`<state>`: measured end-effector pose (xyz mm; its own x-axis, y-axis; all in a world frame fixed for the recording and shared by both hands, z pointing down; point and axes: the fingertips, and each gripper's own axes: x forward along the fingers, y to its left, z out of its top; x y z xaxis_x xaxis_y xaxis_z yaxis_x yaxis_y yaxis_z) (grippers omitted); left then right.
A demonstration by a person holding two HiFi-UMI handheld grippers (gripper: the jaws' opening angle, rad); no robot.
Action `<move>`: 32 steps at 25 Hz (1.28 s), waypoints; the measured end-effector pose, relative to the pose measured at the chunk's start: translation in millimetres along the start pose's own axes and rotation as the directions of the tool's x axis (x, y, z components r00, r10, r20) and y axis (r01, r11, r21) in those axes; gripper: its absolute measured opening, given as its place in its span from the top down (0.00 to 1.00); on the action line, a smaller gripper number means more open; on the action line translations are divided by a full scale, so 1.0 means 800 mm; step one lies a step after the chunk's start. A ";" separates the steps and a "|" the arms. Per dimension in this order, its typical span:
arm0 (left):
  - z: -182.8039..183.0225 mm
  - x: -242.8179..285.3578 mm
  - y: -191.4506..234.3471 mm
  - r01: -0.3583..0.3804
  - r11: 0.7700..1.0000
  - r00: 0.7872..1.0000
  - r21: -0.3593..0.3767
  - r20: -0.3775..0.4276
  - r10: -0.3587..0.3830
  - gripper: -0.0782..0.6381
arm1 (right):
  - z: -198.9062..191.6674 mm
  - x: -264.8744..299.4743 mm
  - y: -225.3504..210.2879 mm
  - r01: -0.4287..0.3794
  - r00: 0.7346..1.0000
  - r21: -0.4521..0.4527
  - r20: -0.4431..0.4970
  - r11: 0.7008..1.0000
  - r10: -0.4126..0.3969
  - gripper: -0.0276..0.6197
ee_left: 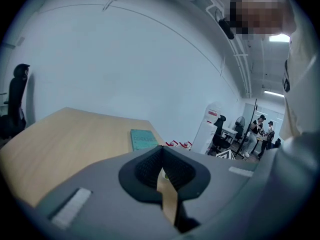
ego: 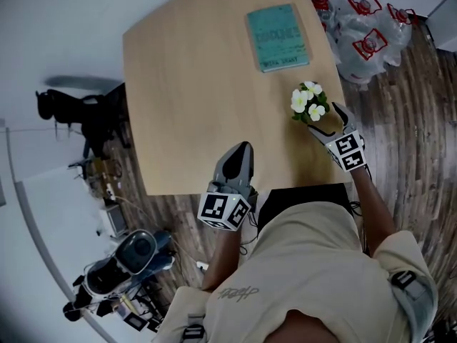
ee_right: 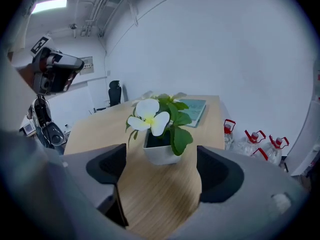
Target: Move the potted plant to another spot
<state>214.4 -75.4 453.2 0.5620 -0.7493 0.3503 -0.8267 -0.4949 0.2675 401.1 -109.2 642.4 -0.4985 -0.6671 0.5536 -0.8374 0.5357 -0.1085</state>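
Right gripper [ego: 330, 123] near white-flowered potted plant [ego: 308, 104]

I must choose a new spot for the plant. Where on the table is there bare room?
The table is bare over its left half, far edge to near edge. The middle strip between the book and the left gripper is bare too. The right edge is crowded: the plant and the right gripper.
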 end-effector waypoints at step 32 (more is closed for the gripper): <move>-0.032 -0.034 0.037 -0.204 0.977 0.978 -0.068 -0.060 0.200 0.87 | 0.003 0.084 -0.003 0.054 0.999 -0.093 0.007 0.994 -0.053 0.38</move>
<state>175.1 -58.4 474.2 0.3862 -0.8054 0.4496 -0.9200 -0.3007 0.2514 368.8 -156.9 677.8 -0.4546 -0.6985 0.5526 -0.8386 0.5447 -0.0014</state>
